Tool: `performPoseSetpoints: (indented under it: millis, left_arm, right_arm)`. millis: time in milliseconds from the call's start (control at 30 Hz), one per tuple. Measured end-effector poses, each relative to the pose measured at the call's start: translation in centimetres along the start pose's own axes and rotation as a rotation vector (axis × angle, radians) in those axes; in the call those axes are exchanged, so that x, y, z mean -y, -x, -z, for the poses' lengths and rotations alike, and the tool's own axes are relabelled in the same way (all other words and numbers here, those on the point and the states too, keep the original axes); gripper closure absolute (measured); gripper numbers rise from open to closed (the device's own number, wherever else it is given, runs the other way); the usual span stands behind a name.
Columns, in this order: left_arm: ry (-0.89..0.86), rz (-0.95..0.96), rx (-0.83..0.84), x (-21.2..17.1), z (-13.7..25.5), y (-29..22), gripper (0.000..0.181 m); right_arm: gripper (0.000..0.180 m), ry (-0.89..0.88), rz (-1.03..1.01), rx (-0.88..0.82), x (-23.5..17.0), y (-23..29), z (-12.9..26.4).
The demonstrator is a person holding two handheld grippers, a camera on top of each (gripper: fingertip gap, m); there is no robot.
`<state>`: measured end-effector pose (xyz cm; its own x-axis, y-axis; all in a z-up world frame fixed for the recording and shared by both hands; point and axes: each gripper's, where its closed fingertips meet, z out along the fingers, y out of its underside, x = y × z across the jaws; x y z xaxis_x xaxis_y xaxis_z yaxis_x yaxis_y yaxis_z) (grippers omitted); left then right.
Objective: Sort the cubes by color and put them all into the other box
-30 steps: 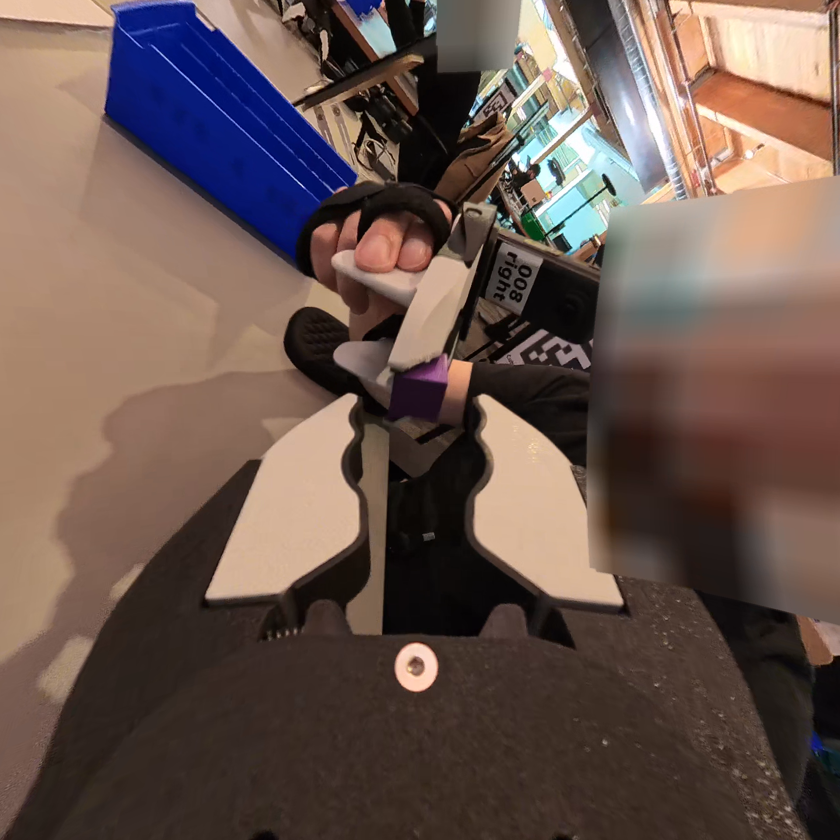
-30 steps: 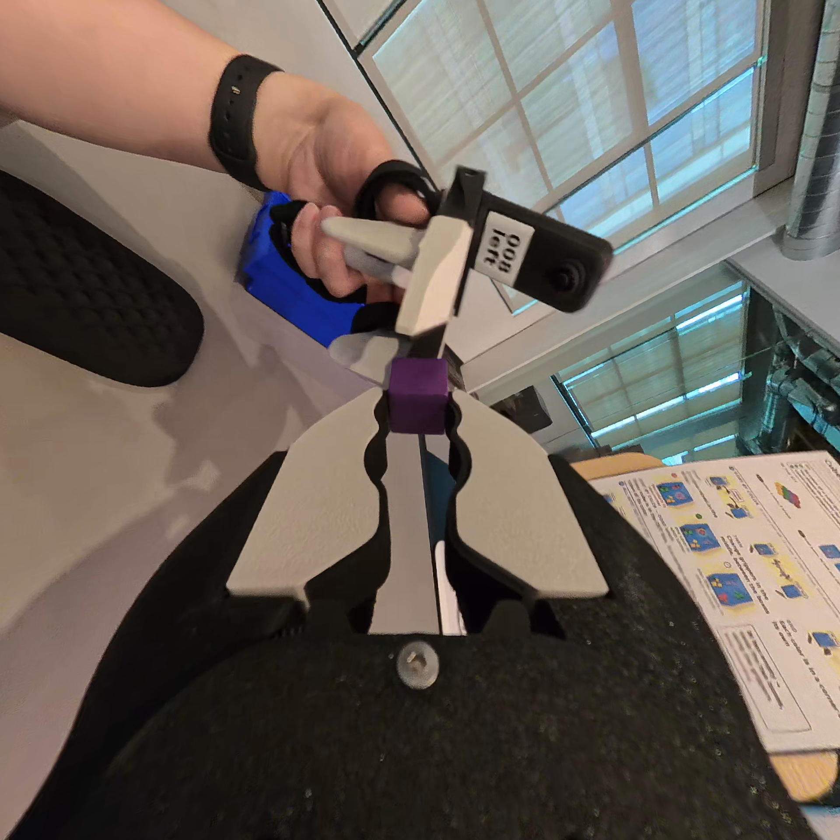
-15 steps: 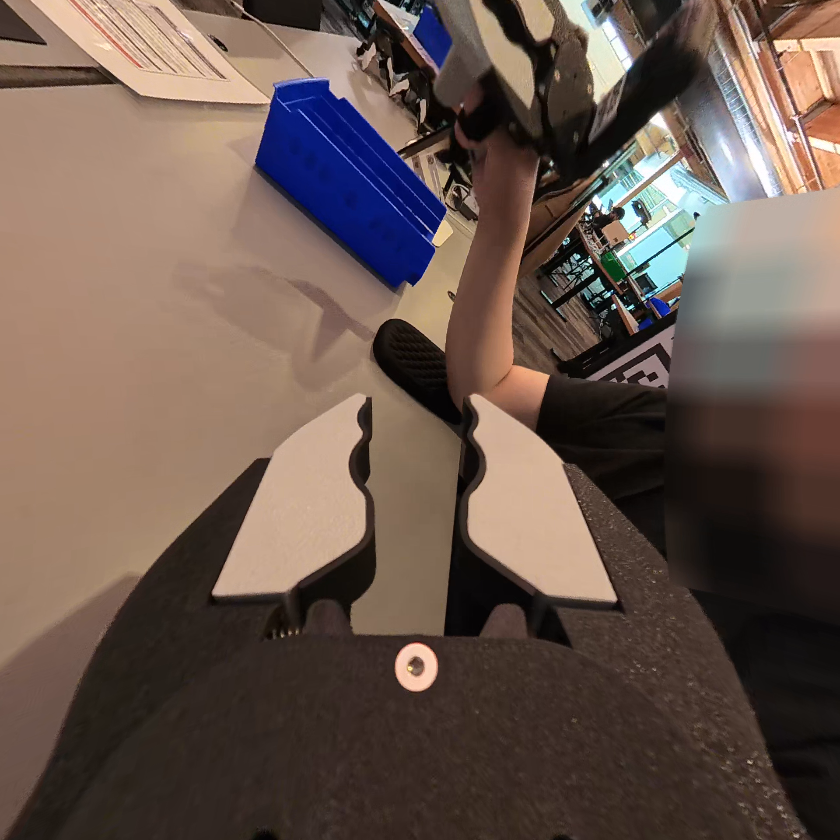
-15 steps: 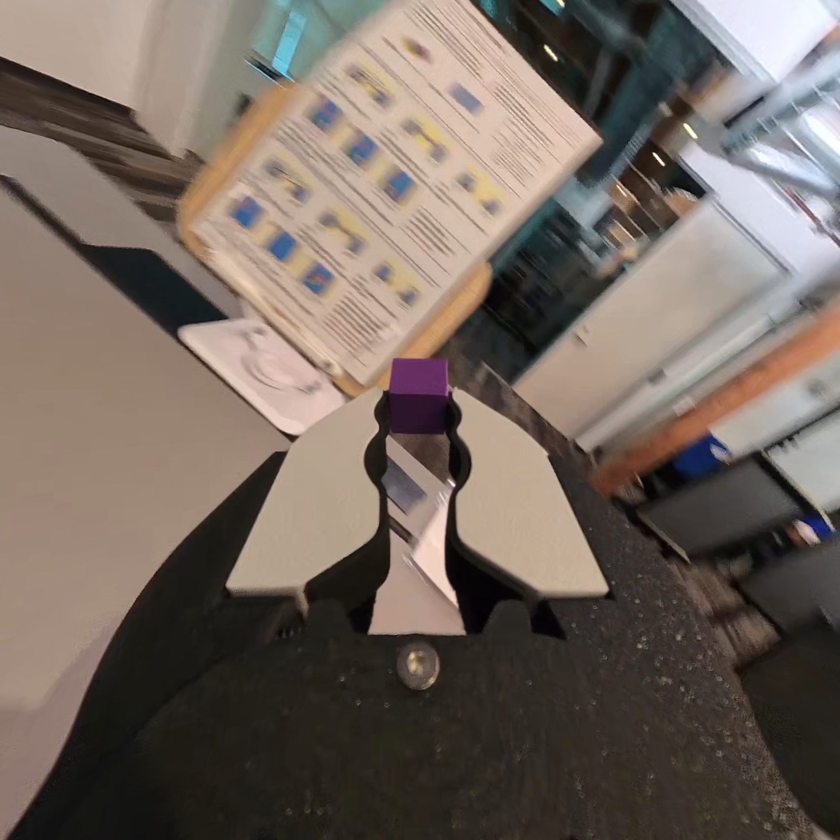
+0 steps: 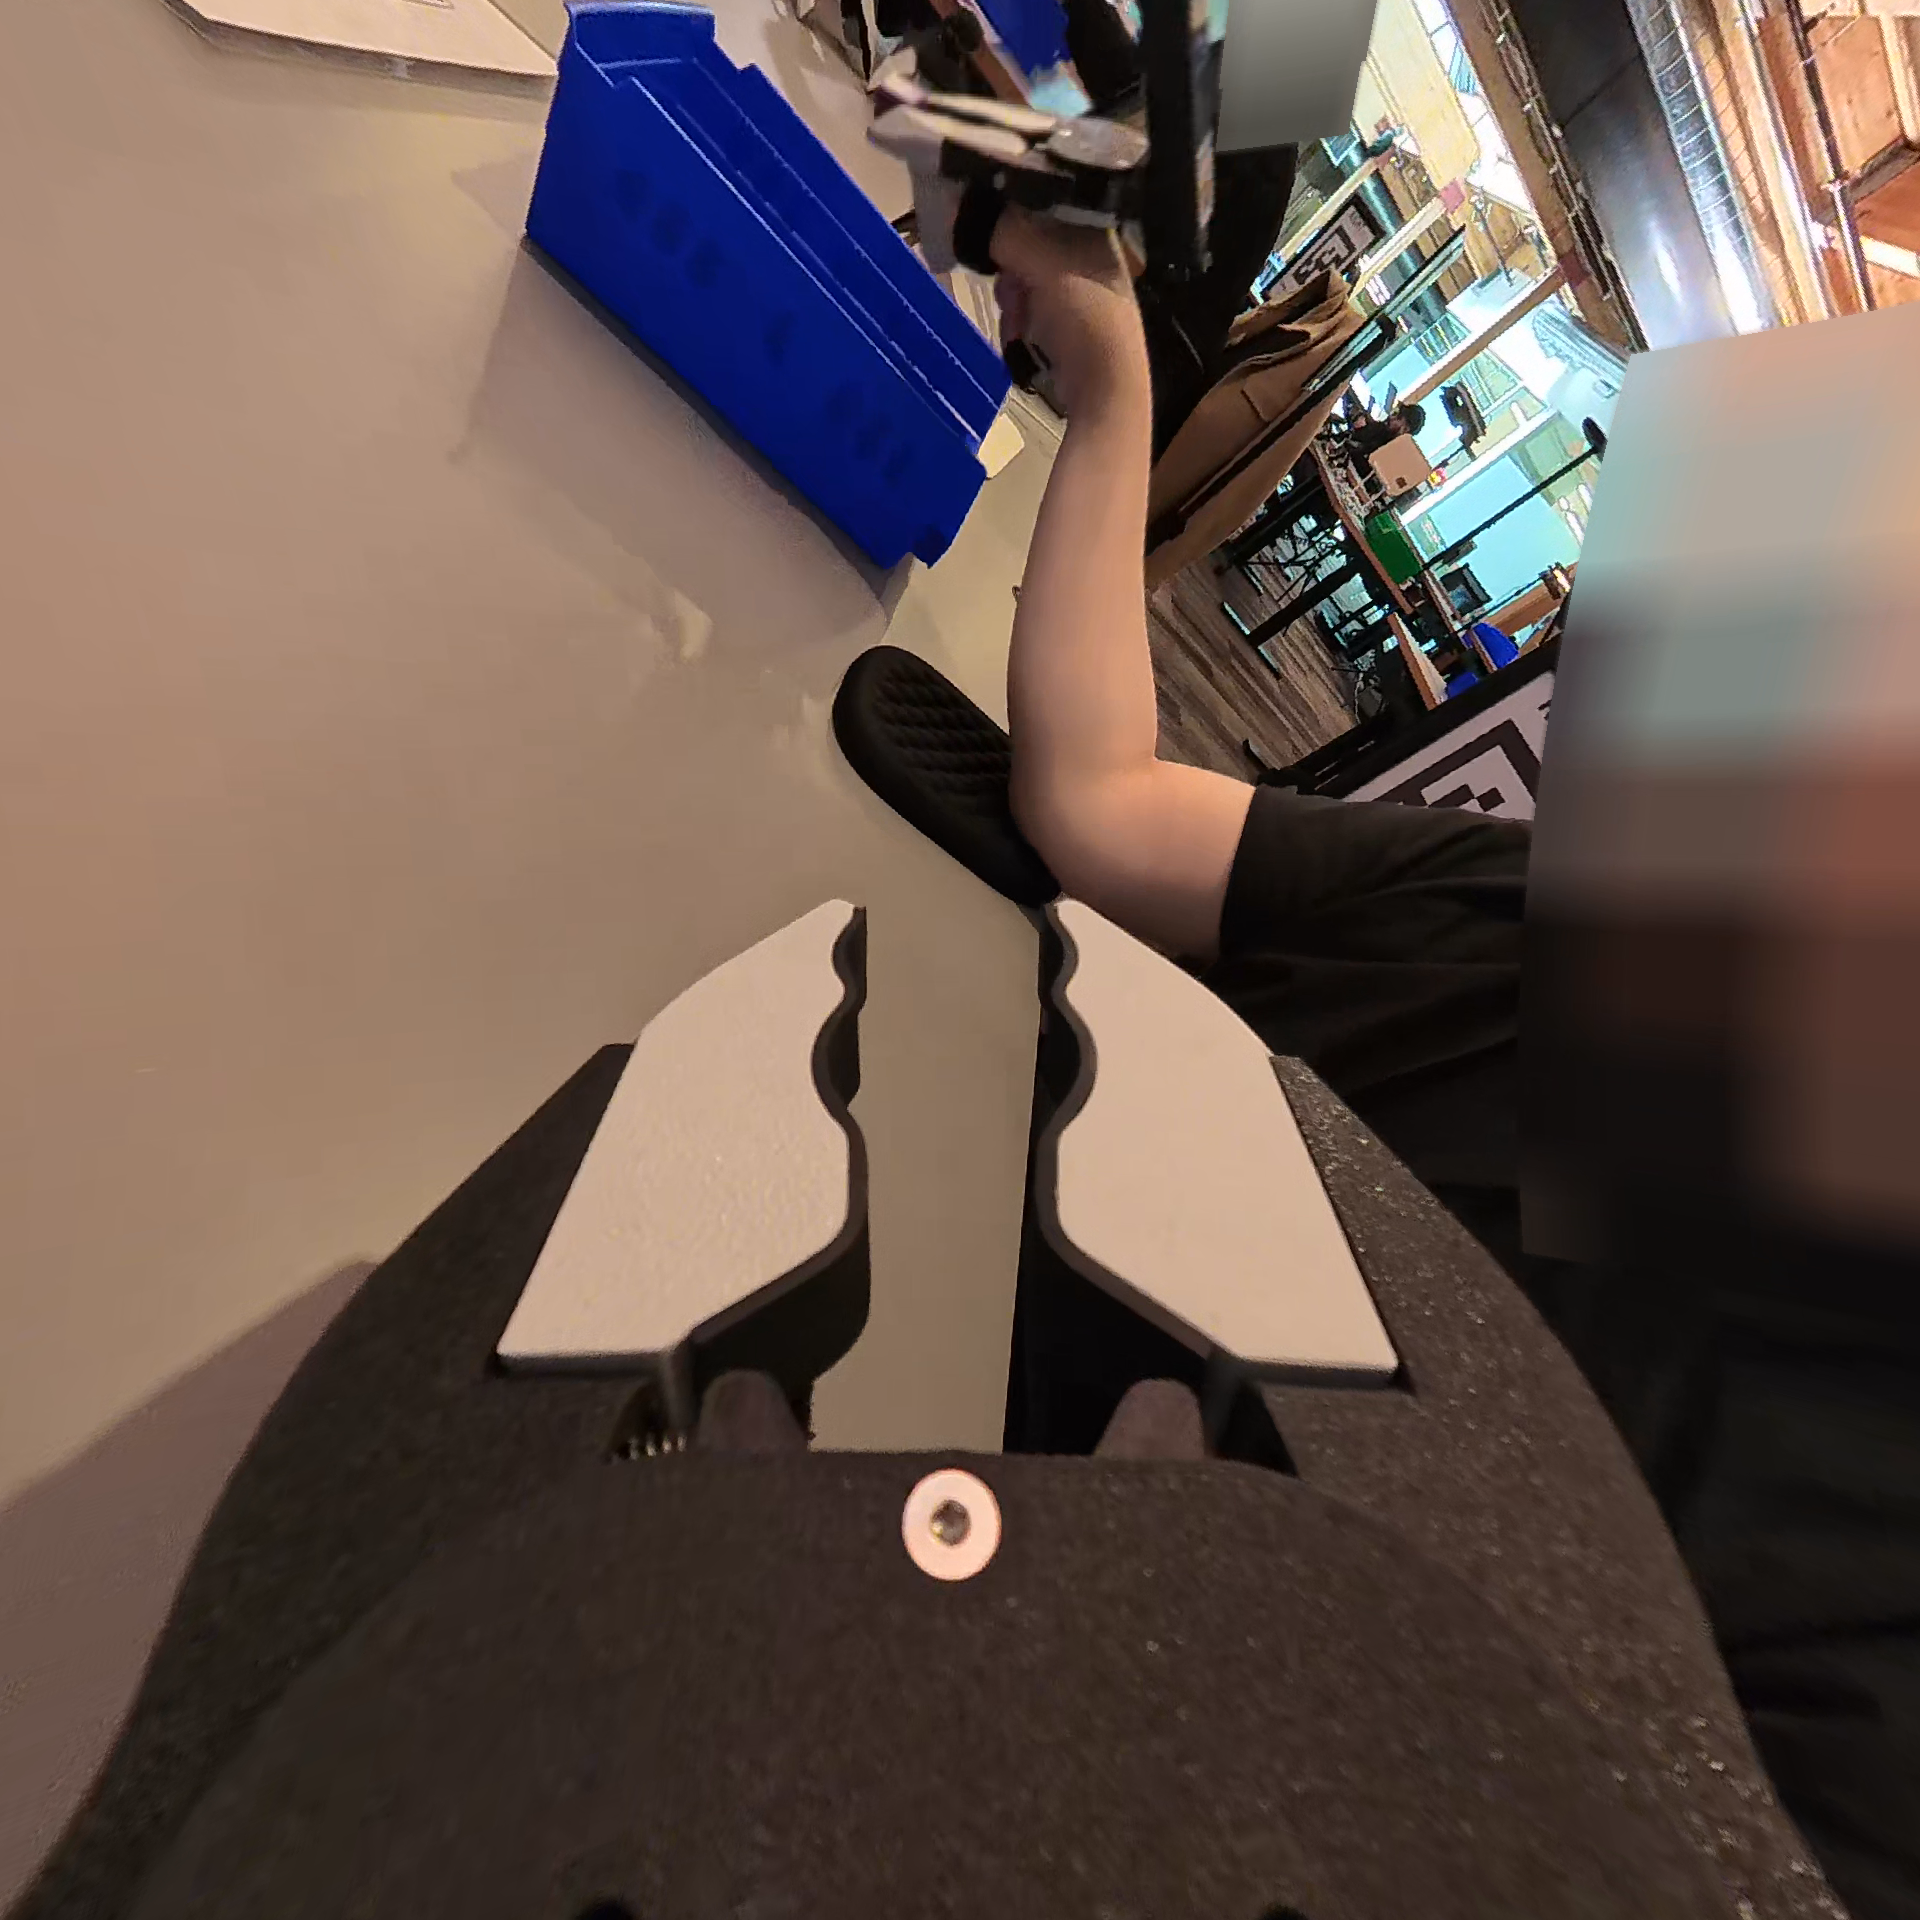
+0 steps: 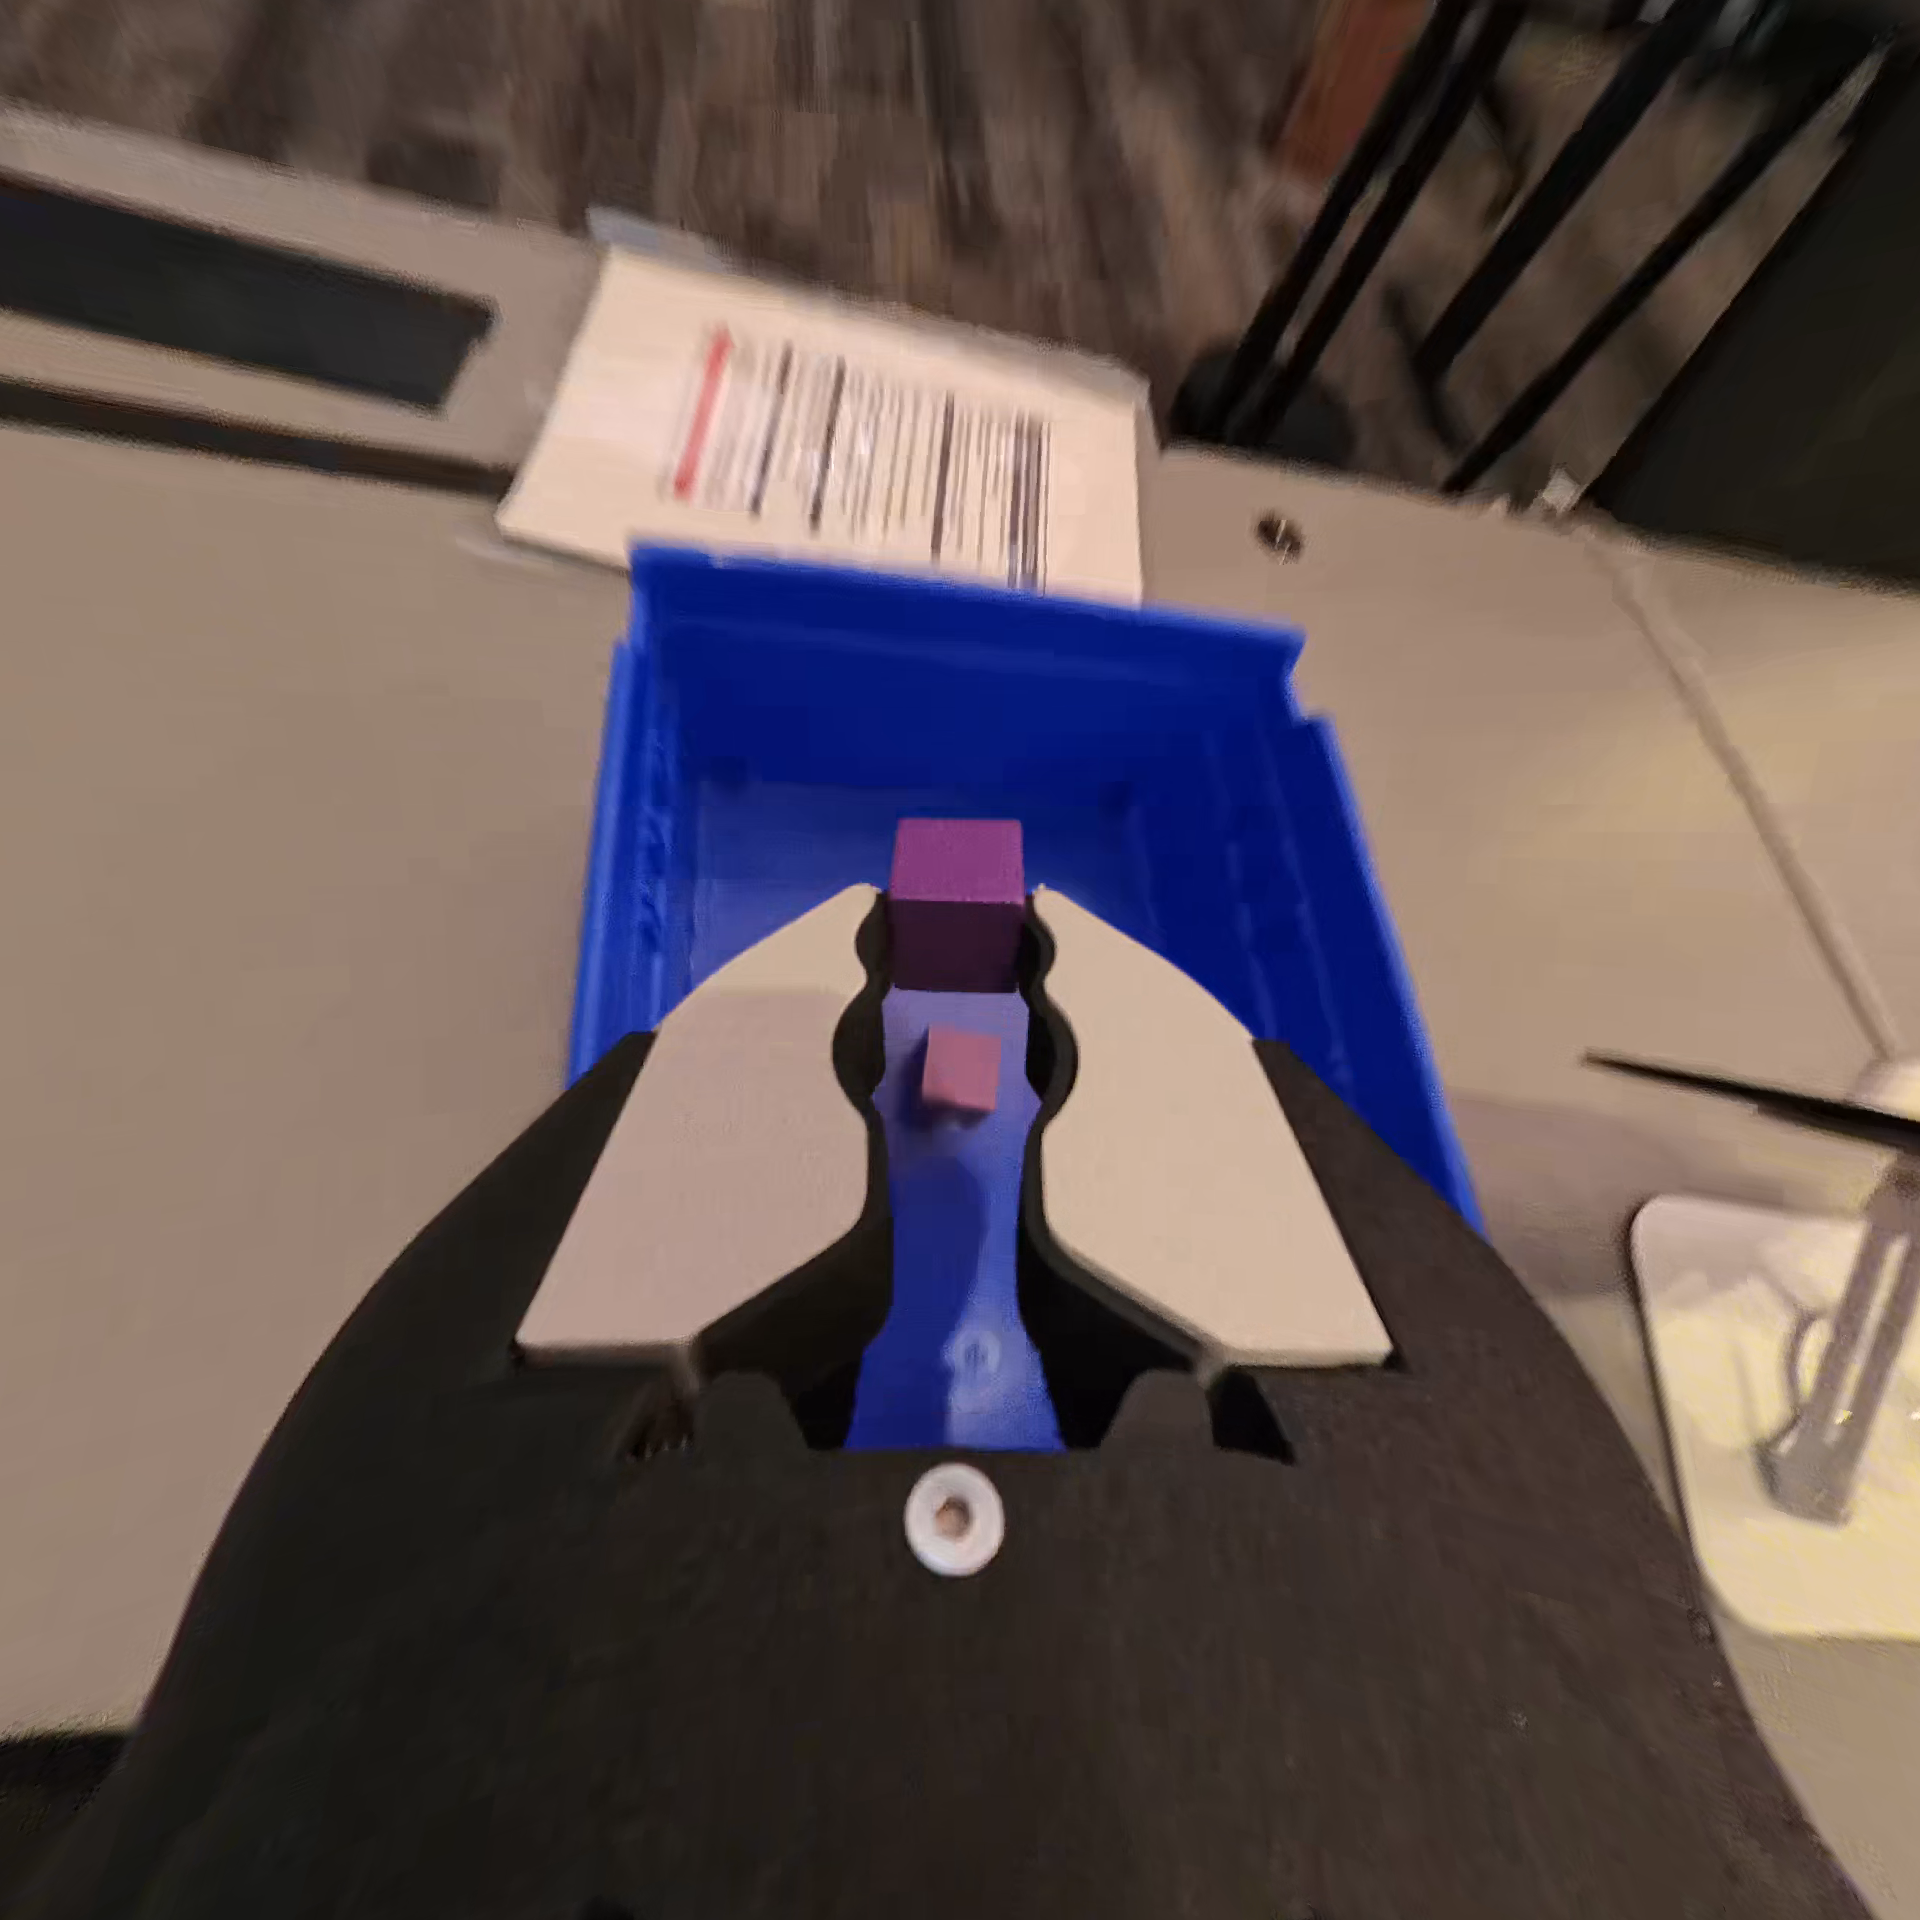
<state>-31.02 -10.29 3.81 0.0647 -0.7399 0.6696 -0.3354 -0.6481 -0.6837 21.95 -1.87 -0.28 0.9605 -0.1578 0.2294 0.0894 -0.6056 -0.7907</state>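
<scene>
My right gripper (image 6: 956, 902) is shut on a purple cube (image 6: 956, 904) and holds it above the open blue box (image 6: 1340, 894), pointing down into it. A second purple cube (image 6: 961, 1070) lies on the box floor below, seen between my fingers. My left gripper (image 5: 948, 914) is open and empty, held over the grey table near its front edge. In the left wrist view the blue box (image 5: 769, 301) stands at the far side of the table, with the right gripper (image 5: 997, 145) held above it by a raised bare arm.
A printed sheet (image 6: 831, 457) lies just beyond the box. A white stand base (image 6: 1787, 1423) sits at the right. A black textured pad (image 5: 935, 769) lies near the table's front edge by the person's elbow. The grey table (image 5: 312, 623) spreads left of the box.
The right gripper has swung with the purple cube away from the left gripper and now points down over the blue box. The left gripper has opened a little wider and stays empty.
</scene>
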Motion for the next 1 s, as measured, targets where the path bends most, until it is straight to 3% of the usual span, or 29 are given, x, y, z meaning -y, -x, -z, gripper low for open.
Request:
performPoseSetpoints:
  millis: [167,433,567,700,867,1000]
  left_arm:
    - [0.005,0.012,-0.007,-0.5,-0.1,0.1,0.151]
    - [0.007,0.017,-0.013,-0.6,-0.1,0.0,0.152]
    - [-0.012,0.011,-0.013,-0.4,0.3,-0.2,0.152]
    - [-0.044,-0.001,0.026,-0.3,1.8,-0.2,0.152]
    - [-0.126,-0.008,0.144,0.4,5.8,0.2,0.151]
    - [-0.157,-0.003,0.351,0.1,10.4,1.8,0.151]
  right_arm:
    - [0.157,0.254,-0.047,0.092,-6.7,-0.2,-3.0]
    - [0.144,0.217,-0.053,0.098,-6.3,-0.3,-3.3]
    - [0.141,0.107,0.022,0.065,-2.5,0.4,-1.8]
    - [0.129,-0.137,0.135,0.023,4.5,2.8,1.5]
    - [0.125,-0.427,0.261,0.035,12.1,9.2,6.9]
    - [0.125,-0.597,0.328,0.103,15.8,15.7,10.7]
